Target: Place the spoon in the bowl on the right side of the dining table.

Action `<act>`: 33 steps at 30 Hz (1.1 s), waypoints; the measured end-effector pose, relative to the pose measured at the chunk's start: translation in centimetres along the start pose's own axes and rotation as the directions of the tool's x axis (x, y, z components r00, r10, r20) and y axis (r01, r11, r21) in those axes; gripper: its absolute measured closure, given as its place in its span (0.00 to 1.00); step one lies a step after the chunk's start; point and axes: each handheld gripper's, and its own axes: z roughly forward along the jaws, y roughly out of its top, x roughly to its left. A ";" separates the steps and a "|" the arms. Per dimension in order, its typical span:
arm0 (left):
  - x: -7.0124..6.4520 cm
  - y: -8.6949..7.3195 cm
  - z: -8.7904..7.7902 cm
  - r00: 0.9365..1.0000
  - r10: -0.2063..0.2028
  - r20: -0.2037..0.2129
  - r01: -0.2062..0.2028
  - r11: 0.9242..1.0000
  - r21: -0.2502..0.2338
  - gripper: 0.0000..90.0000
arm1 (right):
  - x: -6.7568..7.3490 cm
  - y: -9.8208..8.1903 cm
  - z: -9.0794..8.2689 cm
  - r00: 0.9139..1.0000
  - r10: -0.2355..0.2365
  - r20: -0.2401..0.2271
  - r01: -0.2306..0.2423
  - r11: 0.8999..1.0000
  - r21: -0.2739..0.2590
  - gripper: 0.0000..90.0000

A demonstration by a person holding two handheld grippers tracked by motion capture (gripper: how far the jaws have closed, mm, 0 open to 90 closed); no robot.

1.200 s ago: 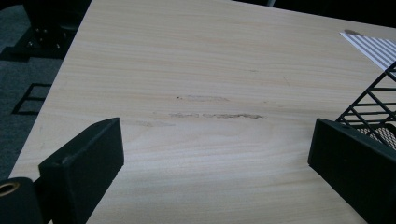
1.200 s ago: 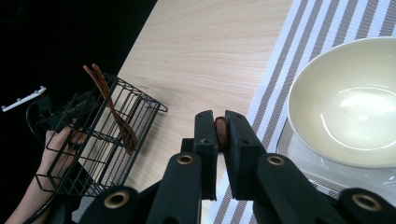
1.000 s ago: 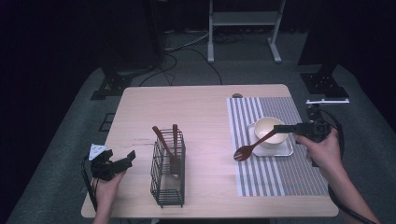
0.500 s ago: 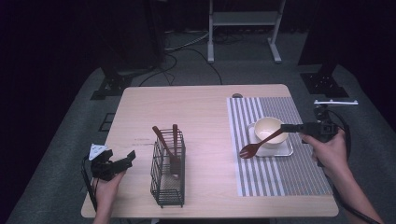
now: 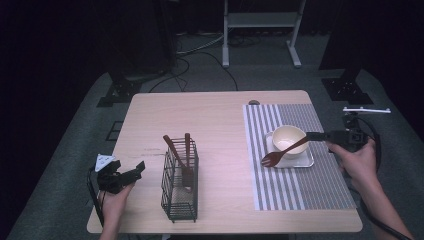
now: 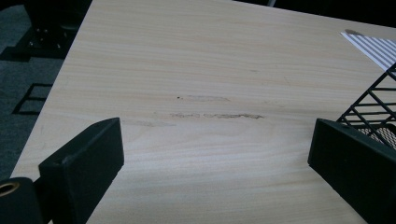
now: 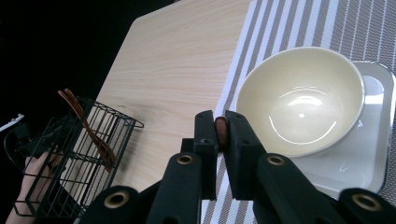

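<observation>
My right gripper (image 5: 311,136) (image 7: 221,125) is shut on the handle end of a brown wooden utensil (image 5: 282,151) (image 7: 221,133). The utensil slants down past a cream bowl (image 5: 288,137) (image 7: 301,100), and its head lies at the front left edge of a grey tray (image 5: 303,161) (image 7: 373,140). The bowl stands on that tray. At the table's front left corner my left gripper (image 5: 125,175) (image 6: 217,140) is open, its jaws wide apart over bare wood. Just to its right a black wire basket (image 5: 179,187) (image 6: 373,105) (image 7: 70,163) holds two wooden utensils (image 5: 180,157) upright.
The tray sits on a striped placemat (image 5: 290,190) that covers the right side of the wooden table (image 5: 200,120). A small dark spot (image 5: 254,102) lies near the far edge. Dark floor with stand legs and cables surrounds the table.
My right gripper has drawn a little to the right, taking the utensil with it, so its head has slid toward the tray. The left gripper has not moved.
</observation>
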 end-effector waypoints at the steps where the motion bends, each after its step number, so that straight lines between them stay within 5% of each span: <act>1: 0.0 0.0 0.0 1.000 -0.001 0.000 0.001 1.000 0.000 0.03 | -0.1 0.0 -0.1 1.000 0.002 0.002 -0.002 1.000 -0.002 0.92; 33: -0.1 0.0 0.1 1.000 0.000 0.000 0.000 1.000 0.002 0.03 | -2.7 0.4 -2.6 0.995 0.071 0.069 -0.065 0.994 -0.089 0.92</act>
